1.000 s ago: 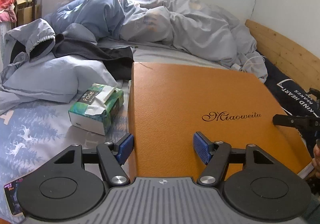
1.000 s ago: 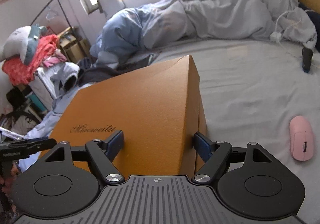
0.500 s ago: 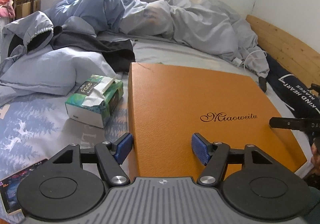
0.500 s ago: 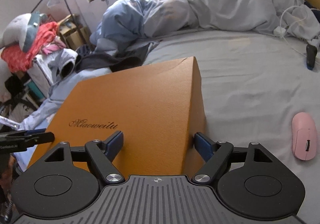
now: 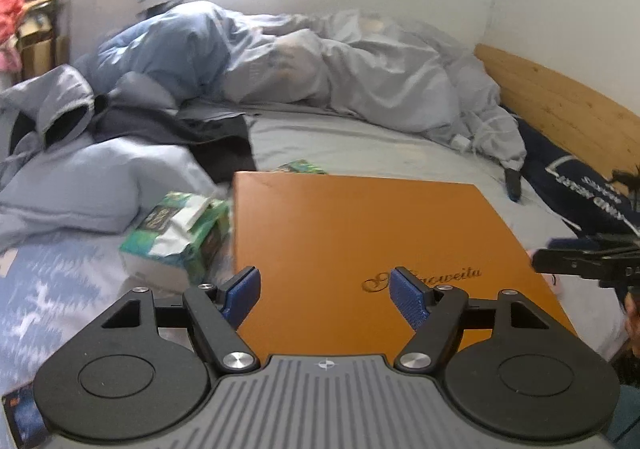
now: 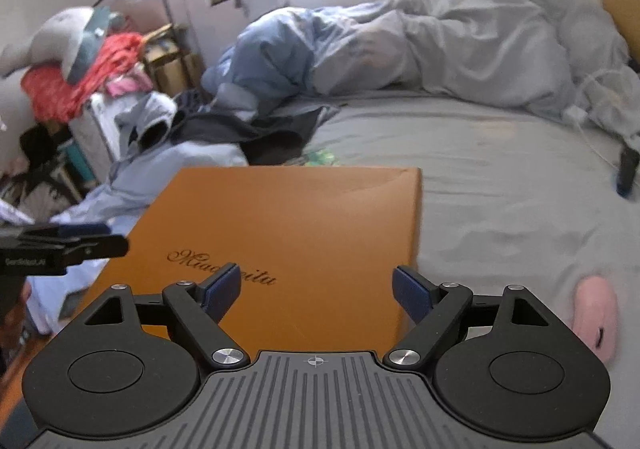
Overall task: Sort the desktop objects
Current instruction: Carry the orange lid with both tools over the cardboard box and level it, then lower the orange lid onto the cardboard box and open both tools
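A flat orange box lid [image 5: 360, 241] marked "Miaoweitu" fills the middle of both views; it also shows in the right wrist view [image 6: 288, 233]. It looks raised above the bed and level. My left gripper [image 5: 325, 297] is open, its blue pads straddling the lid's near left corner without touching it. My right gripper [image 6: 318, 293] is open, its pads over the lid's near right edge. Each gripper shows at the other view's side. A green tissue pack [image 5: 176, 237] lies left of the lid. A pink mouse [image 6: 594, 317] lies on the sheet at the right.
A rumpled grey duvet [image 5: 360, 77] and blue jacket [image 5: 52, 117] cover the far bed. A dark remote [image 6: 626, 171] lies at the right. A wooden headboard [image 5: 560, 105] runs along the right. A phone [image 5: 22, 413] lies at the near left. Piled clothes [image 6: 80, 65] stand beyond the bed.
Both grippers have risen and pulled back, and the views tilted up. The lid now looks flatter and higher, with a second green pack showing behind its far edge.
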Available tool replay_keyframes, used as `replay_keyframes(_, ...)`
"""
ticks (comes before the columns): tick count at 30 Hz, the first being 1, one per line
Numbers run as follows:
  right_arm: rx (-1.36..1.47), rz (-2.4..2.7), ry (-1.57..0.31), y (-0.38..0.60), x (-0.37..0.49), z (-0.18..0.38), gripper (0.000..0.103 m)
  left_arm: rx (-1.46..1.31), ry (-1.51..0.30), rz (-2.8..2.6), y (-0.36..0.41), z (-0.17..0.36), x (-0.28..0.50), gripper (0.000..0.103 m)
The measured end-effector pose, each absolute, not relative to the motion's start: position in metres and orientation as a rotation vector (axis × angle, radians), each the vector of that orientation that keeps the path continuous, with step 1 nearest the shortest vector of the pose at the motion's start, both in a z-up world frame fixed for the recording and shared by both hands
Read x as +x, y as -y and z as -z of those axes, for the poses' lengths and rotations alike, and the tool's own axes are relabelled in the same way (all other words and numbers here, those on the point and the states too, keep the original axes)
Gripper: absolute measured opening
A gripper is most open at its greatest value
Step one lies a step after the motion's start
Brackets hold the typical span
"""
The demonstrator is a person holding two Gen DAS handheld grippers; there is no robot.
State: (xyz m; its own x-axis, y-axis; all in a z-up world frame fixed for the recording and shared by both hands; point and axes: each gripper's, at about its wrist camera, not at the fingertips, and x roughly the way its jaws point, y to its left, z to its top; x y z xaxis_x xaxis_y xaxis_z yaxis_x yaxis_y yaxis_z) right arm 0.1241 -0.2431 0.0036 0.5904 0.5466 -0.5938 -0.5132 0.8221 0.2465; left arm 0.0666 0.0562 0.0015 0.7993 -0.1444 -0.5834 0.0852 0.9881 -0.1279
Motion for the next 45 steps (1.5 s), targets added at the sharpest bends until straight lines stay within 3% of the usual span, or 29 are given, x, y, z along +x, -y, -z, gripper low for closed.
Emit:
replay_keyframes(4,0.004,-0.626,-0.73,0.232,0.14,0.003,0.069,-0.046,-0.677,0.127,-0.047,0.011,0.092,0.062)
replay_keyframes(13,-0.028,-0.626,-0.78,0.222,0.158,0.01,0.055,-0.082,-0.694,0.156,-0.054,0.026,0.114,0.055)
replay_keyframes(16,-0.031,-0.618,-0.794,0.221,0.158,0.01,0.053,-0.071,-0.703,0.161,-0.053,0.029,0.114,0.054)
replay_keyframes(21,-0.036,-0.604,-0.816,0.22,0.158,0.01,0.052,-0.046,-0.695,0.157,-0.052,0.032,0.109,0.045)
replay_keyframes(29,-0.044,-0.582,-0.852,0.217,0.157,0.01,0.052,0.049,-0.704,0.117,-0.037,0.029,0.107,0.046)
replay_keyframes(36,-0.029,-0.566,-0.831,0.223,0.146,-0.004,0.056,0.083,-0.734,0.092,-0.028,0.018,0.104,0.061)
replay_keyframes(39,-0.006,-0.576,-0.777,0.234,0.128,-0.023,0.072,0.062,-0.688,0.108,-0.028,0.001,0.088,0.079)
replay_keyframes(45,0.085,-0.573,-0.703,0.263,0.092,-0.062,0.088,0.02,-0.588,0.144,-0.029,-0.034,0.055,0.084)
